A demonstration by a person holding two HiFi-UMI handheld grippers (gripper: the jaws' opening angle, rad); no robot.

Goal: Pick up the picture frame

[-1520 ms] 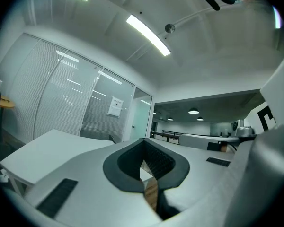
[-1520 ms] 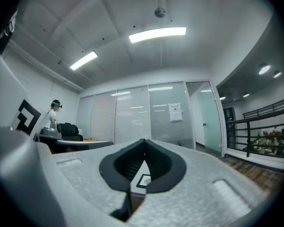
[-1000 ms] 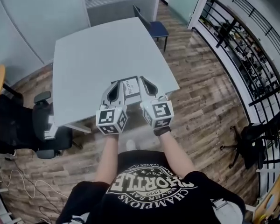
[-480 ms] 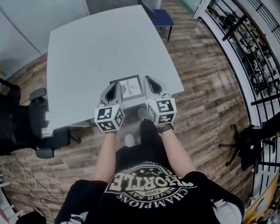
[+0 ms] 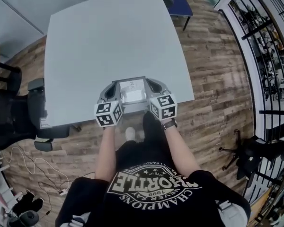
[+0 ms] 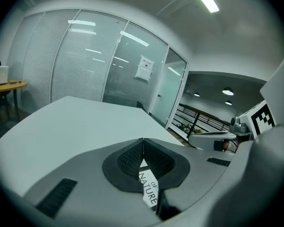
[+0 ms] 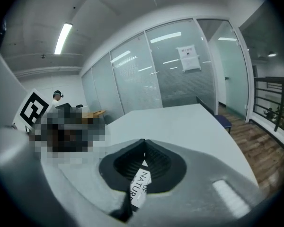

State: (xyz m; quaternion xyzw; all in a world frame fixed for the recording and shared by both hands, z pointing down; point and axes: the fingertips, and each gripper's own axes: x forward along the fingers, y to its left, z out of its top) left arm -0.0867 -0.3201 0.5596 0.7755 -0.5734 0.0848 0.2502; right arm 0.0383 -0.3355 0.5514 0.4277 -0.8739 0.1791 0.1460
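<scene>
In the head view the picture frame, dark-rimmed with a white print, sits between my two grippers over the near edge of the grey table. My left gripper is shut on the frame's left side and my right gripper on its right side. Seen from the left gripper view, the left gripper has its jaw tips together, with a strip of the frame's print behind them. From the right gripper view, the right gripper looks the same, with the frame's print in the slot. Whether the frame rests on the table is hidden.
A black office chair stands left of the table and a blue chair at its far corner. A black railing runs along the right. Cables lie on the wooden floor. Glass walls stand beyond the table.
Both grippers have come down toward the table's near edge with the frame still between them. The jaws have stayed shut.
</scene>
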